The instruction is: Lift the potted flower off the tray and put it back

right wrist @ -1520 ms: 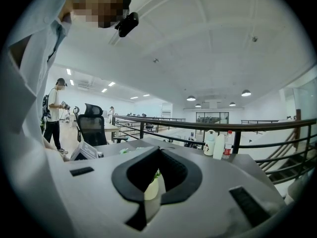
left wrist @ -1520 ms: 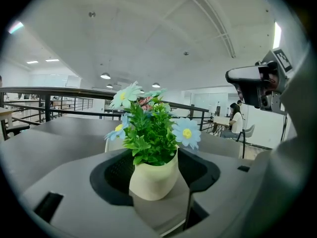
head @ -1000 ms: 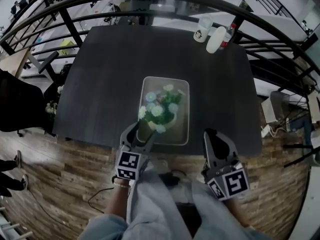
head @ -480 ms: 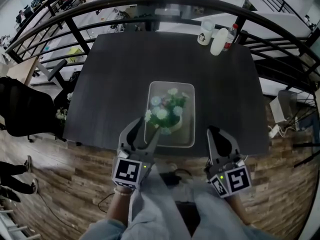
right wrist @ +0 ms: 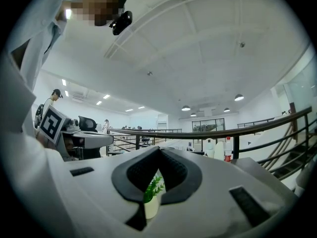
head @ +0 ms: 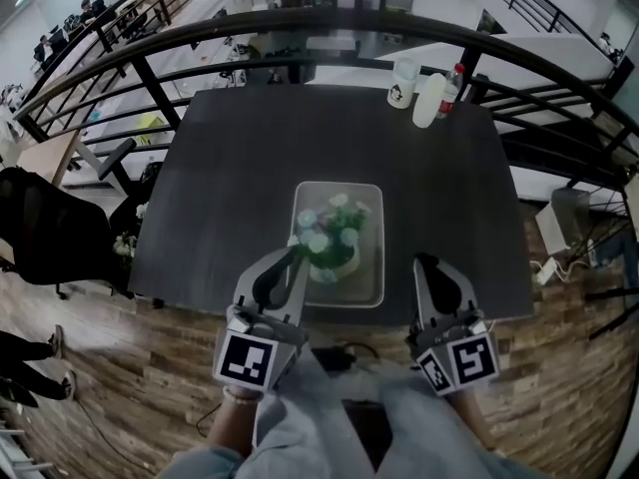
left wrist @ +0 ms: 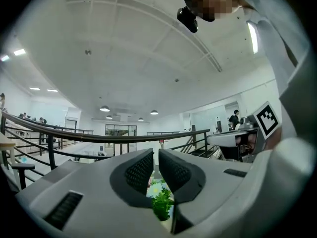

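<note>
Sitting in the pale rectangular tray (head: pixel 370 289) at the dark counter's (head: pixel 220 168) near edge, the white-potted pastel flower (head: pixel 331 239) is unheld. The left tongs (head: pixel 294 254) have just been closing on nothing just left of it, and the right tongs (head: pixel 427 265) hang closed, probably idle.

Left gripper: your left gripper (head: pixel 297 252) has a pale grey moulded shell that narrows into two curved jaws.
Right gripper: your right gripper (head: pixel 427 263) is the same grey shape, dark along the inner edges.
Pads: black pads (left wrist: pixel 138 170) with a fine dimpled grid line the jaws.
Slots: dark rectangular slots (left wrist: pixel 63 209) sit recessed in the shell on either side.
Marker cube: each gripper carries a marker cube (head: pixel 248 359) with black-and-white squares at its rear.
Sleeve: you wear a light, loose sleeve (left wrist: pixel 277 48).
Trousers: your trousers (head: pixel 319 422) are pale grey-blue.
Camera: a small black camera (left wrist: pixel 187 15) sits on your head.
</note>
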A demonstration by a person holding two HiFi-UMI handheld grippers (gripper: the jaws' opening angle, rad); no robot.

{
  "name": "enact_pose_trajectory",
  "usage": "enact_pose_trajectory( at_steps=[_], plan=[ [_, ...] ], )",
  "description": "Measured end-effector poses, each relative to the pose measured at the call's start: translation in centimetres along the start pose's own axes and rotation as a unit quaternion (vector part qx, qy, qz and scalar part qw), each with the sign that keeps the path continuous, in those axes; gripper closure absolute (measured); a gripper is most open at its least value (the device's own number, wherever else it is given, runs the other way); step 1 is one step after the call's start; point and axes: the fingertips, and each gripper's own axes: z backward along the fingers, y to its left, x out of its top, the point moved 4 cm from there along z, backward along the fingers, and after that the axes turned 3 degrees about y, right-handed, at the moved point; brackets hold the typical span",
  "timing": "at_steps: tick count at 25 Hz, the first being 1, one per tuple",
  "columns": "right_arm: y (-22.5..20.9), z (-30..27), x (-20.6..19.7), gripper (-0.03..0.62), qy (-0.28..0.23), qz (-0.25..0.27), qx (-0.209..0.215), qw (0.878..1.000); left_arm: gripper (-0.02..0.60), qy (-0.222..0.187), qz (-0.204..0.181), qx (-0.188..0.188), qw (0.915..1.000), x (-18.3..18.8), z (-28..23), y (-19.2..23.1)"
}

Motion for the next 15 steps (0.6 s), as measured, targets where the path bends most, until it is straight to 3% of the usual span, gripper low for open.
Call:
enact_pose_trajectory(
  at_steps=[3,15],
  plan=[
    [-0.2,0.0,0.5,0.591,-0.010,0.002,-0.004,1.000,0.590,-0.001,-0.010,-0.006,0.9999,0.3,0.0,-0.2],
    [0.2,-0.2,1.5,0.591,-0.024,0.014,-0.005,1.000,0.591,-0.009,-0.024,-0.019,0.9995,0.9,-0.4,-0.3]
  ],
)
